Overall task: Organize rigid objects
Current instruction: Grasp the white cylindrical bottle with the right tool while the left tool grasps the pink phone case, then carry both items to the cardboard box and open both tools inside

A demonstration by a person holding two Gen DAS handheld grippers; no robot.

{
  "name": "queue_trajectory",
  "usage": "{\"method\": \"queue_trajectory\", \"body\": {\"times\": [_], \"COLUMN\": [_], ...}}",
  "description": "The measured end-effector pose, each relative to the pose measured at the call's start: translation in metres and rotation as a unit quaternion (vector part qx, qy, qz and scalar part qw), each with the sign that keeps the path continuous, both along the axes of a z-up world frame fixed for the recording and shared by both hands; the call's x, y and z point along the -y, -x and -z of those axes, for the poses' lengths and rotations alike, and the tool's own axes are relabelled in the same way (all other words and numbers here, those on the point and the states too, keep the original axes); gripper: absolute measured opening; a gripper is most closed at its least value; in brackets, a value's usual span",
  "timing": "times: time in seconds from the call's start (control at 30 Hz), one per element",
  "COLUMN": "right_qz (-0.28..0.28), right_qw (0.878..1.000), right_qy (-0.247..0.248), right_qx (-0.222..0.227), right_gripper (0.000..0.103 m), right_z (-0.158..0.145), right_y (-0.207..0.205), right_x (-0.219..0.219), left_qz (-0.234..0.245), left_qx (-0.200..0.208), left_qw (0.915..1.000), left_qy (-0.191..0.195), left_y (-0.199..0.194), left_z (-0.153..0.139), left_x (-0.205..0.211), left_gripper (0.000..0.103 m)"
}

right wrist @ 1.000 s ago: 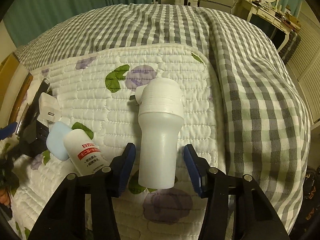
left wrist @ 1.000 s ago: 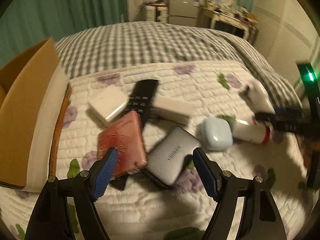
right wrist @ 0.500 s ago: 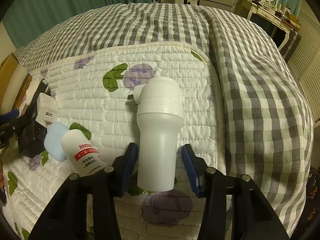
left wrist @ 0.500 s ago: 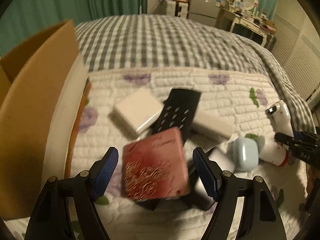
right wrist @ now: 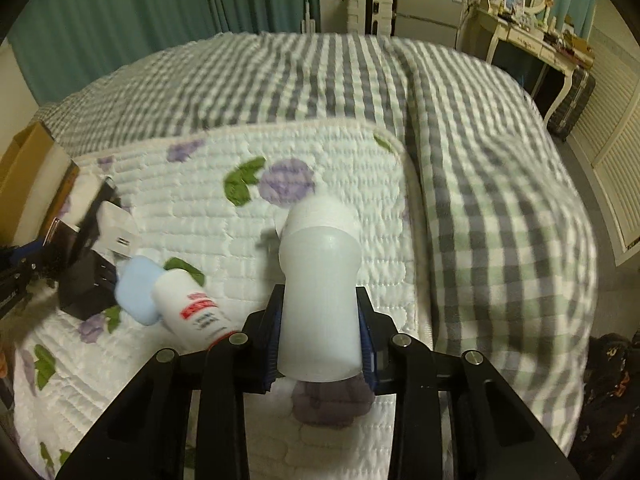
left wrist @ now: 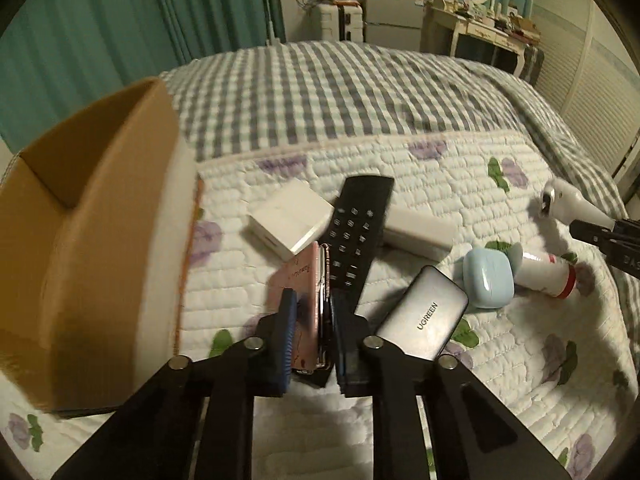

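Left hand-held gripper clamps the pink phone edgewise, right hand-held gripper clamps the white bottle; lift both straight, then lower gently into the cardboard box

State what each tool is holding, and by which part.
The left tool clamps the pink phone by its flat faces, near one end. The right tool clamps the white bottle around its narrow body.

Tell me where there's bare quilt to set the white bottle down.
Free: the white quilt beyond the white bottle, up to its edge against the checked blanket; also the near corner right of the UGREEN power bank. Crowded: between the cardboard box and the small red-capped bottle, where the remote, chargers and blue case pile up.
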State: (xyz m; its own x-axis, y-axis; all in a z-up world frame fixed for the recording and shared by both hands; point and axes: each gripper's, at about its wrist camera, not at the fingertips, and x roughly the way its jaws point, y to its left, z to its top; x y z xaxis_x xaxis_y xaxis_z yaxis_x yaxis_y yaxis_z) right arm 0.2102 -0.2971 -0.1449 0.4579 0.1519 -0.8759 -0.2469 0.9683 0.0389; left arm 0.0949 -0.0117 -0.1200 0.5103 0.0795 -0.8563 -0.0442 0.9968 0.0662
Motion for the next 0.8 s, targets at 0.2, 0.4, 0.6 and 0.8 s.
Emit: {"method": "queue_trajectory", "body": {"times": [0.2, 0.4, 0.6, 0.8], "right_qz": [-0.017, -0.044, -0.071, -0.105], "right_qw": [0.999, 0.998, 0.994, 0.987], "right_qy": [-0.001, -0.010, -0.018, -0.024], "right_qx": [0.029, 0.054, 0.082, 0.117], "right_gripper": [0.031, 0.031, 0.031, 0.031], "right_z": [-0.032, -0.066, -0.099, -0.138], "right_y": [0.017, 0.036, 0.050, 0.058], "right_x": [-0.020, -0.053, -0.086, -0.131], "left_qz": [-0.002, 0.001, -0.005, 0.007], "left_qx": [0.018, 0.046, 0.071, 0.116], "left_qw": [0.9996, 0.9979, 0.9951, 0.9911], "left_qy": [0.021, 0.046, 0.068, 0.064], "left_y": [0.007, 0.014, 0.021, 0.021], "left_z": [-0.020, -0.044, -0.077, -0.132], "left_x": [-0.009, -0.013, -0.023, -0.040], "left_gripper": [0.010, 0.010, 0.010, 0.010]}}
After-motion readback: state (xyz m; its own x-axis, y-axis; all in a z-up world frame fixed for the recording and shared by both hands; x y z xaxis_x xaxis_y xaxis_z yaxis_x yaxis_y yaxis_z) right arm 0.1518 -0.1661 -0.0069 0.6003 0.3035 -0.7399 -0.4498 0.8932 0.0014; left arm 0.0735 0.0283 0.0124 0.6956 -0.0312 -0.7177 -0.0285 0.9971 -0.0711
